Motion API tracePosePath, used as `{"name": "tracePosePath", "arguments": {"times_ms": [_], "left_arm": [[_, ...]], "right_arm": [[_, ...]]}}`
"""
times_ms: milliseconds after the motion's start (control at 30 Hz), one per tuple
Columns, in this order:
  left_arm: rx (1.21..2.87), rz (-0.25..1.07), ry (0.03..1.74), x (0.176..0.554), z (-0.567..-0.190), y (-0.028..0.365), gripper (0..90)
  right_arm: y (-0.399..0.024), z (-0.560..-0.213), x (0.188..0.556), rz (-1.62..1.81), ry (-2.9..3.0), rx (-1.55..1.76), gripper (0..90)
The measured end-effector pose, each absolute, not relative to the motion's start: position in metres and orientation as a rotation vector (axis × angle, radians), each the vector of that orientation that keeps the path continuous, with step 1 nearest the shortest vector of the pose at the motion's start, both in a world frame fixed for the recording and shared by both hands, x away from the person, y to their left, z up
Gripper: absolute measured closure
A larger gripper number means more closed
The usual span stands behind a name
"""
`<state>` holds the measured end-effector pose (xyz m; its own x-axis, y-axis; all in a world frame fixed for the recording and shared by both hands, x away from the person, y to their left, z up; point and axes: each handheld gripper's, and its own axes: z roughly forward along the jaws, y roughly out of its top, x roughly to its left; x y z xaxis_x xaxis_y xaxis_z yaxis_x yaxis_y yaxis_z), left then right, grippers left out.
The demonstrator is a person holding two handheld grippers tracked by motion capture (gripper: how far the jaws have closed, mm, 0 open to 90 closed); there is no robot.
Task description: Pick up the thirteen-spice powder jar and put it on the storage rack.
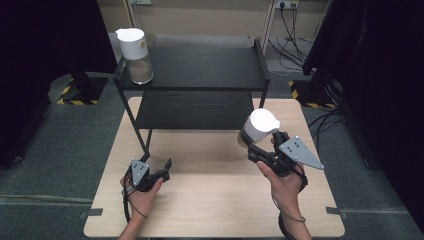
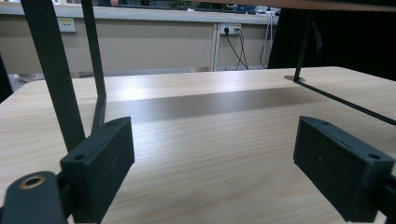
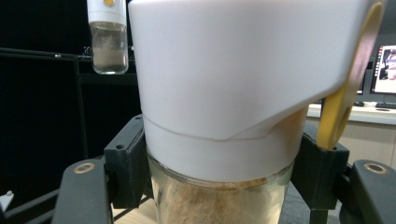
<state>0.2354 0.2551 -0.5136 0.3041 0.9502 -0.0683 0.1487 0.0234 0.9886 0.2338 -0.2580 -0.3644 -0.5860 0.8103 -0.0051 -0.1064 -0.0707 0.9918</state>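
Note:
My right gripper (image 1: 254, 141) is shut on a glass jar with a white lid (image 1: 256, 127) and holds it above the wooden table (image 1: 215, 200), right of centre. In the right gripper view the jar (image 3: 233, 93) sits between both pads, its glass base showing a brownish filling. A second jar of the same kind (image 1: 135, 54) stands on the top left corner of the black shelf (image 1: 200, 70), and in the right gripper view it (image 3: 108, 42) appears at upper left. My left gripper (image 1: 162, 167) rests low over the table at the left, open, with nothing between its pads (image 2: 102, 163).
The black two-level shelf rack stands on the far half of the table; its thin legs (image 2: 56, 70) rise just ahead of the left gripper. Dark curtains flank both sides, and cables (image 1: 295, 25) lie on the floor behind.

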Motion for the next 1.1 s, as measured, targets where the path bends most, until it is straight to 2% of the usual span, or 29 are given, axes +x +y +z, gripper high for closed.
{"name": "tracePosePath", "arguments": {"times_ms": [1100], "left_arm": [[1.412,0.868,1.095,0.236,-0.513,0.255,11.8]], "right_arm": [[-0.253,-0.331,0.244,1.748,1.474,0.743,31.1]]}}
